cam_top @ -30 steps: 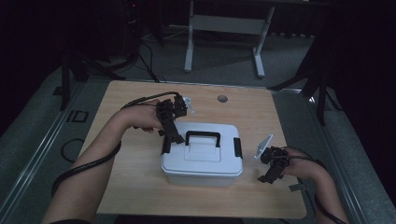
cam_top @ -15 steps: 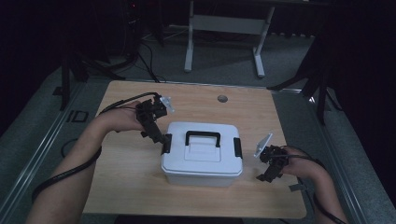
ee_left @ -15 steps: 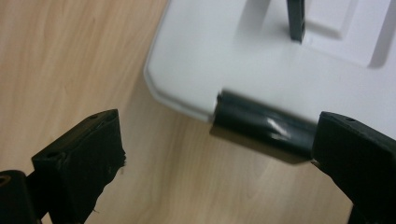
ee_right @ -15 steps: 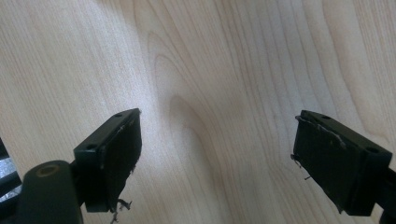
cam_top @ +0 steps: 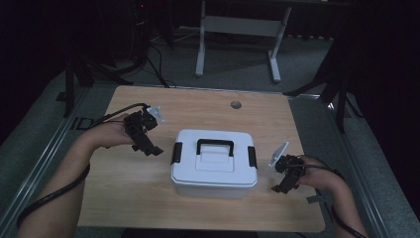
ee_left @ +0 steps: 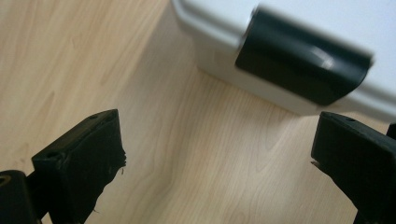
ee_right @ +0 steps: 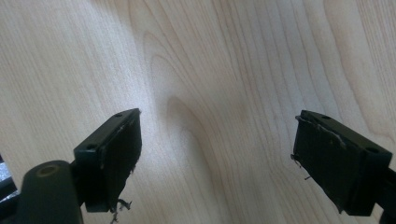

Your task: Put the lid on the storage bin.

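Both claws wide open, empty: left claw (cam_top: 148,147) near box (cam_top: 214,171), right claw (cam_top: 283,184) beside.

Seen between the two black jaws of the left gripper (ee_left: 219,168), spread wide over bare pale wooden tabletop (ee_left: 93,60): far right, a corner of a white plastic box (ee_left: 219,51) with its black side latch (ee_left: 303,65), slightly blurred.
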A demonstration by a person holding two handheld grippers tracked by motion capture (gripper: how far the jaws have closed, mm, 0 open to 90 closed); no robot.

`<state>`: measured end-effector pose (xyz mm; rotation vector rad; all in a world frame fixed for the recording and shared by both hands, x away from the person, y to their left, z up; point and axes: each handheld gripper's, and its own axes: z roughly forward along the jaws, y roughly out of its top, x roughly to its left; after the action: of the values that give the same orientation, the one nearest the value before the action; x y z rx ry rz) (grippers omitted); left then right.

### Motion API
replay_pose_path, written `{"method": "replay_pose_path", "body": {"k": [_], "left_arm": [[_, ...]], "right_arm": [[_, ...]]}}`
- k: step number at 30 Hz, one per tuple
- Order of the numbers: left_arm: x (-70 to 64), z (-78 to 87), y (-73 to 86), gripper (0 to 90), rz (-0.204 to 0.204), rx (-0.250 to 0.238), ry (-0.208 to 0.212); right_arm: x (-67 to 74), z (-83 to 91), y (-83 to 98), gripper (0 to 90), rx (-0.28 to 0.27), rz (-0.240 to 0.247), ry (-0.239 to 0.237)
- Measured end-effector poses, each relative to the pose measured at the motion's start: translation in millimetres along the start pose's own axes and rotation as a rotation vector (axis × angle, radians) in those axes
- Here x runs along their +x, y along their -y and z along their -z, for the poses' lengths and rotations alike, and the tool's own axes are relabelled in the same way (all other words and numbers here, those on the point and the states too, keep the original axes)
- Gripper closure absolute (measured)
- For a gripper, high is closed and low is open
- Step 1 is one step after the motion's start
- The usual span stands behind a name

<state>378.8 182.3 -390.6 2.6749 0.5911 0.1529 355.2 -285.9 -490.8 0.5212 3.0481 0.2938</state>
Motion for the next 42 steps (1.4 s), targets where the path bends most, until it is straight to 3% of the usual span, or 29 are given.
{"method": "replay_pose_path", "body": {"k": [15,23,32,35,37,42], "left_arm": [[6.3,-27.3,51.8,1.7,0.082,0.010,0.043],[4.0,-33.8,68.5,1.7,0.093,-0.016,0.042],[-1.3,-47.0,90.1,1.7,0.101,0.008,0.040],[-2.3,-50.2,98.6,1.7,0.102,-0.028,0.032],[-1.4,-51.5,103.8,1.7,0.128,-0.059,0.036],[-2.3,-53.5,116.1,1.7,0.150,-0.067,0.001]], "right_arm": [[-2.0,-2.3,5.9,15.1,-0.021,-0.019,0.008],[-2.2,-4.5,10.1,15.1,-0.042,-0.038,0.020],[-3.5,-9.4,17.1,14.0,-0.058,-0.059,0.032],[-4.1,-9.1,20.0,13.8,-0.069,-0.068,0.040],[-4.4,-9.1,21.7,13.7,-0.079,-0.077,0.046],[-5.4,-11.1,26.4,13.2,-0.099,-0.100,0.058]]}}
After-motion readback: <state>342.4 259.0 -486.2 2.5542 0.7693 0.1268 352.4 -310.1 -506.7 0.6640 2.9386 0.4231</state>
